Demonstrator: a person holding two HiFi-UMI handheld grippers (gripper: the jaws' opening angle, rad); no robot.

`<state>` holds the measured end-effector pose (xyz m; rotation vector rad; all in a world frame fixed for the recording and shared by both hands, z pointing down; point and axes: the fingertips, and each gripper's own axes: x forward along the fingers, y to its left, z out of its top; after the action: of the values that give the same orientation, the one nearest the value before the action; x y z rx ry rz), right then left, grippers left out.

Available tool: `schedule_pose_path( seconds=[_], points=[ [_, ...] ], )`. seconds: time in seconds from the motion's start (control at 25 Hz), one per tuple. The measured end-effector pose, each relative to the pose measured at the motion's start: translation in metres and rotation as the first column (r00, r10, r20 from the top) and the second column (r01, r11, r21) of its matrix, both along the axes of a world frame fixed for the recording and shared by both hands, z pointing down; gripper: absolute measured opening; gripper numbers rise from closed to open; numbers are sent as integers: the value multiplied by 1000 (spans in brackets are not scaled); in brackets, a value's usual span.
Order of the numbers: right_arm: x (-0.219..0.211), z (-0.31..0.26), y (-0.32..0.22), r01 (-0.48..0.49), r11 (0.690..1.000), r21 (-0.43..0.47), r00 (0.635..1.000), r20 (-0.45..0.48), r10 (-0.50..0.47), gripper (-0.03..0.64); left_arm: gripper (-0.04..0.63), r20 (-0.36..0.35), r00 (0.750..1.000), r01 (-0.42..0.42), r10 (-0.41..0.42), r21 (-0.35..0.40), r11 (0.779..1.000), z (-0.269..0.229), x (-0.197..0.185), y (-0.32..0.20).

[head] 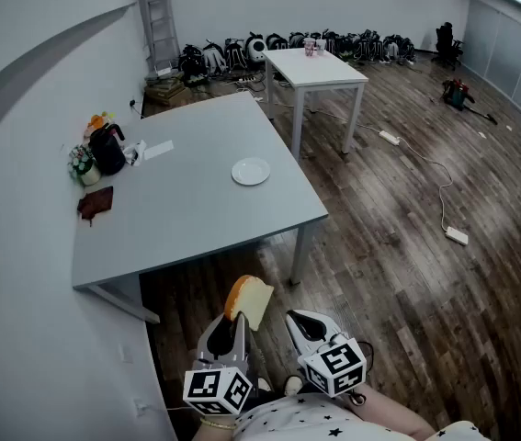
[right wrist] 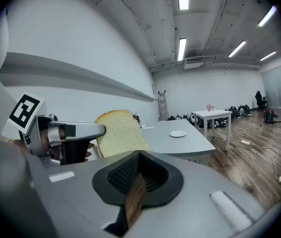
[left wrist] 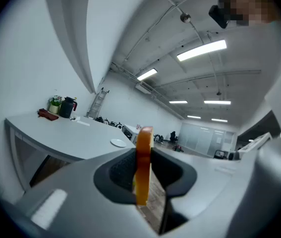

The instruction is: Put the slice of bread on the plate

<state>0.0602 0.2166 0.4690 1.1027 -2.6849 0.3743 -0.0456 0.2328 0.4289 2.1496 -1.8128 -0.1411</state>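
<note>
A slice of bread (head: 248, 301) with an orange-brown crust stands on edge between the jaws of my left gripper (head: 234, 324), which is shut on it. Seen edge-on in the left gripper view, the bread (left wrist: 143, 162) fills the gap of the left gripper (left wrist: 142, 182). A small white plate (head: 251, 171) lies empty on the grey table (head: 196, 219), towards its right side, well ahead of both grippers. My right gripper (head: 304, 324) hangs just right of the left one, over the wooden floor, its jaws together with nothing in them. The right gripper view shows the bread (right wrist: 118, 133) broadside and the plate (right wrist: 178, 133) beyond.
At the table's left end stand a black kettle (head: 107, 148), a small plant and a dark red cloth (head: 96, 202). A white table (head: 315, 67) stands further back, with bags along the far wall. Cables and a power strip (head: 457, 235) lie on the floor at the right.
</note>
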Motion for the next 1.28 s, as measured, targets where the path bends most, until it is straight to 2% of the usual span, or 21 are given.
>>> schedule_pose_path(
  seconds=[0.48, 0.88, 1.08, 1.28],
  points=[
    [10, -10, -2, 25, 999, 28, 1000, 4, -25, -2, 91, 10, 1000, 20, -20, 21, 1000, -5, 11, -2],
    [7, 3, -11, 61, 998, 3, 998, -9, -61, 0, 91, -14, 999, 31, -31, -13, 999, 12, 11, -14],
    [-1, 12, -46, 56, 998, -2, 998, -15, -56, -2, 91, -9, 1000, 27, -27, -19, 999, 19, 0, -48],
    [-20, 11, -108, 33, 999, 20, 999, -25, -33, -2, 91, -7, 1000, 0, 0, -6, 1000, 19, -23, -110]
  ],
)
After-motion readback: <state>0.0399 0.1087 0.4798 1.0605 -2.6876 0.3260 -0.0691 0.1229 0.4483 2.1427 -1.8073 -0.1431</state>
